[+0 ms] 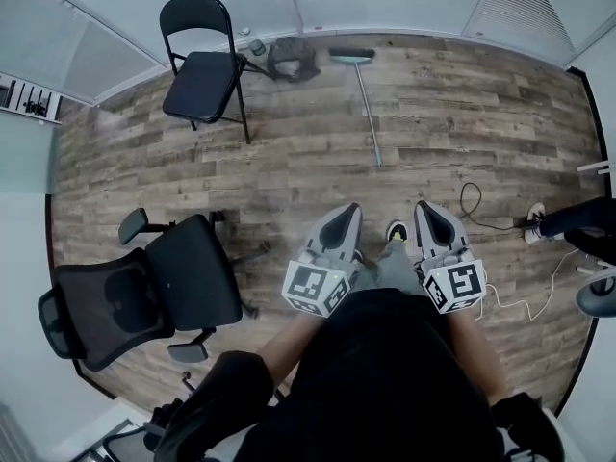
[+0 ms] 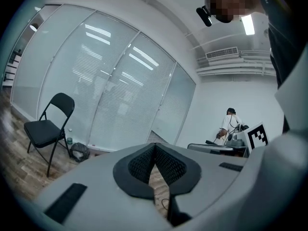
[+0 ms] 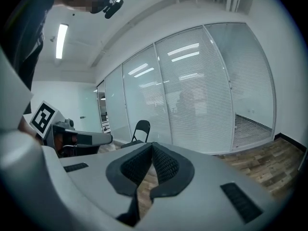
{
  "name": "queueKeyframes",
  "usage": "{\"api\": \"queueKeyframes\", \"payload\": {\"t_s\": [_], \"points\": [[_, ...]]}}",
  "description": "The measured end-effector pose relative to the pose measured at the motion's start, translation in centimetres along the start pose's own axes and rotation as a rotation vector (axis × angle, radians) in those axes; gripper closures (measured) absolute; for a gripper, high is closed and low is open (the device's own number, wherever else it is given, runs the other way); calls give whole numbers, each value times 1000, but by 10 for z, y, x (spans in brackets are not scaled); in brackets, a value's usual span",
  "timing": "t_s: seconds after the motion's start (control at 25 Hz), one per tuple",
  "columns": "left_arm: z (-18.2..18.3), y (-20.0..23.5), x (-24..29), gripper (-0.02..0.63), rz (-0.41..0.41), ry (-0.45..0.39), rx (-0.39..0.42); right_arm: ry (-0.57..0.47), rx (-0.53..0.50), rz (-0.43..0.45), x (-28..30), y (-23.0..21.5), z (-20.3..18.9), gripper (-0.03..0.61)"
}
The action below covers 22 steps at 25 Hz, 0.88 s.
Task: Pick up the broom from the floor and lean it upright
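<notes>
While the broom point(image 1: 364, 104) lies flat on the floor point(image 1: 462, 114), well ahead of the person, both grippers are held low in front of the body and point toward it. Its green-blue head is up by the wall, near a dark bag point(image 1: 292, 58), and its long stick runs back toward the person. The left gripper point(image 1: 348, 215) has its jaws pressed together with nothing between them. The right gripper point(image 1: 428, 212) is just the same, and only floor shows under its tips. I think they are closed because there is nothing to grab yet: the broom is too far off. The two grippers sit side by side, so my guess is that the person is facing the broom and getting ready to go over to it. The end of the stick is the nearest part, so it looks like the easy place to reach first. The jaws will have to open before they can take it. A folding chair point(image 1: 202, 70) stands left of the broom head, apart from it. An office chair point(image 1: 159, 292) sits off to the person's left. A thin cable point(image 1: 474, 205) lies on the floor to the right, and feet could catch on it. The wall by the broom head looks like a good spot to lean the broom.
</notes>
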<state>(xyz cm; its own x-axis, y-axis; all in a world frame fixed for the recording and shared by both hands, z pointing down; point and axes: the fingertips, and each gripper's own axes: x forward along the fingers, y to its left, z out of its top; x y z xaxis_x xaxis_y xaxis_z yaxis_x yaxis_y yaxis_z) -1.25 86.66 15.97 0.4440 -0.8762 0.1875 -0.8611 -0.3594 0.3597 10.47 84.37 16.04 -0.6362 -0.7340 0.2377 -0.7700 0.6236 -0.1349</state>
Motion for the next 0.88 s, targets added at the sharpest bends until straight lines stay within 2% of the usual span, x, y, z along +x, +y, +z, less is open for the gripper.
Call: {"api": "queueKeyframes", "payload": {"t_s": [0.24,0.44,0.68,0.88], "points": [[2,6,42,595,4,26,11,0,33,-11,27,-44,-1,561],[8,24,112,595,26,60,22,1,78,-19,78,-115,3,561],[47,48,220,595,67,54,52,4,73,54,154,-195,33,561],[74,63,289,595,90,57,90,15,80,89,195,-242,46,561]]}}
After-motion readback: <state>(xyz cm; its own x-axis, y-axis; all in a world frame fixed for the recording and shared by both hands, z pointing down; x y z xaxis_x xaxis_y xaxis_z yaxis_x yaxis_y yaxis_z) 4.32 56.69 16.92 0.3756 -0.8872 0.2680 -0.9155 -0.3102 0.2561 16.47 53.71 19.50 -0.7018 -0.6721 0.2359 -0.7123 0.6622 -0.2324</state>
